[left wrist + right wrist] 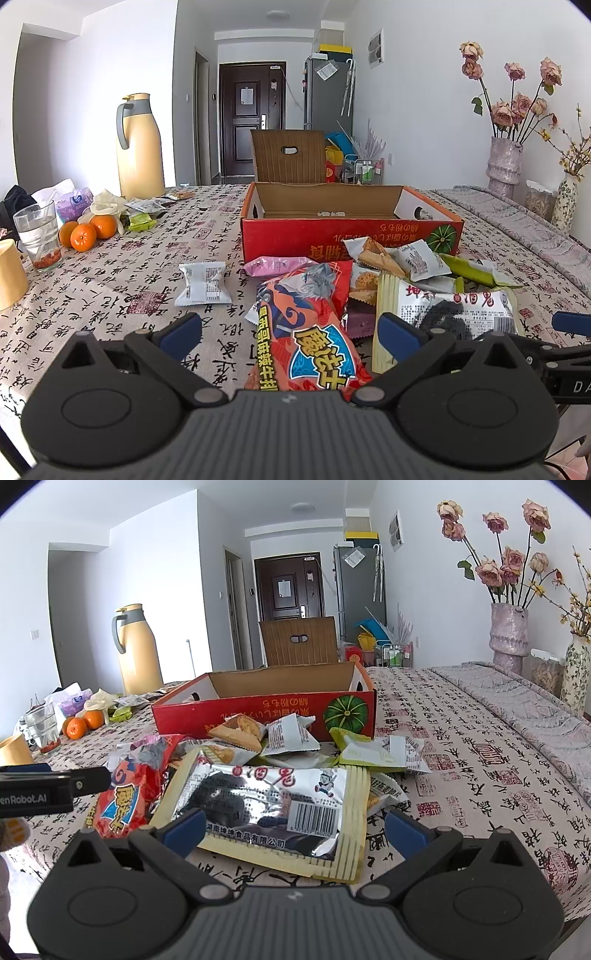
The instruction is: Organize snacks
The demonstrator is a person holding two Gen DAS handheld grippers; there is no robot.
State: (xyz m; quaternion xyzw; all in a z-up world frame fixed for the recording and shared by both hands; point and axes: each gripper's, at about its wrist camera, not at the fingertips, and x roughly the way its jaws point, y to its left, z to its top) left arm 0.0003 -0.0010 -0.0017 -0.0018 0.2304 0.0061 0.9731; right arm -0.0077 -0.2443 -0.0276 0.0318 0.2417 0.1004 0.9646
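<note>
White walls and a dark door fill the top of both views; below them a table [110, 295] draped in a calligraphy-print cloth takes up the middle and lower frame.

At centre of each view sits an open red cardboard box [351, 230], its lid flap standing up behind; I cannot see its floor fully. A heap of snack packets lies in front of it, touching its near wall.

My left gripper [291, 332] fills the bottom of its view, blue-tipped fingers spread wide and holding nothing. Between them lies an orange-red snack bag [314, 332], its near end hidden under the gripper body.

My right gripper [295, 829] is likewise spread wide and empty. A silver packet with cream border [273, 812] lies between its fingers, overlapping smaller packets I can only partly make out.

One white packet [203, 282] lies alone, left of the heap.

At far left stand oranges [83, 236], a glass [37, 236] and a tall yellow flask [138, 147]. At right, vases of dried roses [504, 162] are cut off by the frame edge.
</note>
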